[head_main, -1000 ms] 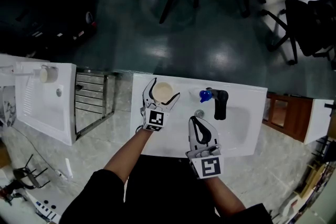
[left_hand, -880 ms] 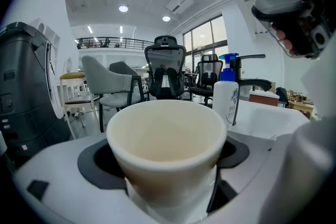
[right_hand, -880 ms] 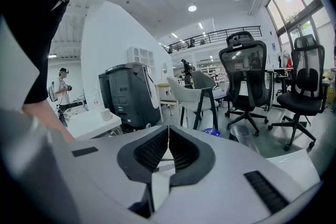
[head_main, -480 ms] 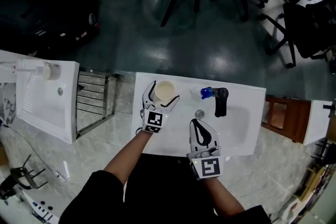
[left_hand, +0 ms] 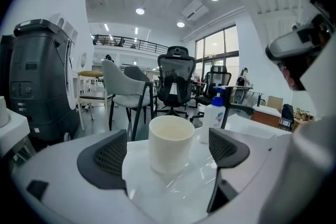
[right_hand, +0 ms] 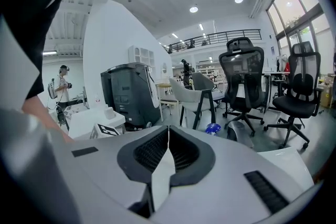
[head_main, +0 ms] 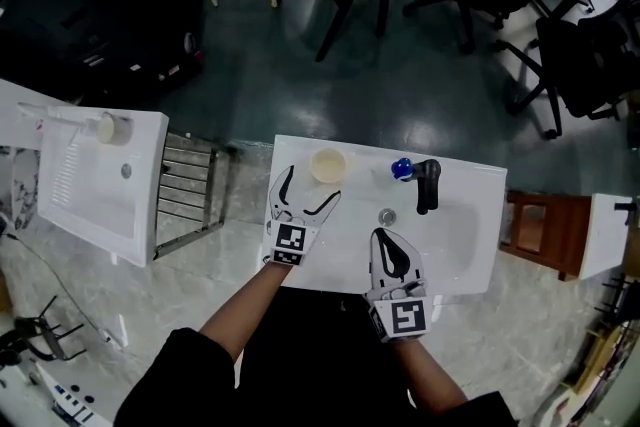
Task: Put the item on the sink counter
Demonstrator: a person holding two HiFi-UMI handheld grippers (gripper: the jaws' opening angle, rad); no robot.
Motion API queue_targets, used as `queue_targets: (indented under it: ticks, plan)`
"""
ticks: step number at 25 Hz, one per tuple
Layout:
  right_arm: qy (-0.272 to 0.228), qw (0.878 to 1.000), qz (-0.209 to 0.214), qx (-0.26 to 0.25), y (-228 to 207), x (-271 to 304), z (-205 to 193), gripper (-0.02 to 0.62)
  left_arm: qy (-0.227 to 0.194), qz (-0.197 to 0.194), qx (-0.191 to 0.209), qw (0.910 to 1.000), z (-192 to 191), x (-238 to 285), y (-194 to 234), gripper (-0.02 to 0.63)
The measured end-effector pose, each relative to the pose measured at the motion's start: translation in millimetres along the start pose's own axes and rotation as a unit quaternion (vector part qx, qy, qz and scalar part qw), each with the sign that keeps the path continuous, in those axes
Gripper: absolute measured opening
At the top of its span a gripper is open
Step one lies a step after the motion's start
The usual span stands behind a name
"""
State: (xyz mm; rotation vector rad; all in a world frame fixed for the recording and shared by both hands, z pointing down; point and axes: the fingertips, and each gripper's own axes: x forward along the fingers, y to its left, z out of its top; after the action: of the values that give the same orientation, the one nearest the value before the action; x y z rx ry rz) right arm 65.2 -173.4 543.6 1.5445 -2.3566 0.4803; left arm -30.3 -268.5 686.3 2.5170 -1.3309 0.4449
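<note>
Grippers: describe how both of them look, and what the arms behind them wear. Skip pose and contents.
The left gripper and right gripper match: white plastic bodies, each with two curved jaws lined with black ribbed pads. Each carries a white cube bearing a black square marker. No cables show. The forearms are bare, and black sleeves begin further up the arms.

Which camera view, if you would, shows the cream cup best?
The left gripper view: the cream cup stands upright at centre, on the counter, untouched by the open jaws. The head view shows it small, from above; the right gripper view misses it.
</note>
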Motion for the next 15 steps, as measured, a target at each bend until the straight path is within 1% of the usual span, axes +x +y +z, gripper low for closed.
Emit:
queue_targets:
  ticks: [3,8,10,12,15]
  plan:
    - [-0.025,1.0,-0.013,-0.005,2,-9,6,0.032,-0.016,0.002,-0.012,0.9998,16,-27,-4,0.477]
    - [-0.045,0.999,-0.022,-0.01,22,-33,16,0.032,-0.031,0.005,-0.029,0.9991,33,-85,-12,0.477]
    - [-0.045,0.999,-0.024,-0.012,32,-41,19,0.032,-0.035,0.005,-0.034,0.9988,39,-108,-13,0.477]
    - [-0.039,0.999,-0.02,-0.013,46,-49,19,0.032,-0.028,0.009,-0.038,0.9989,44,-131,-13,0.477]
    - [-0.045,0.999,-0.018,-0.019,64,-60,22,0.032,0.01,0.014,-0.032,0.9993,45,-159,-16,0.477]
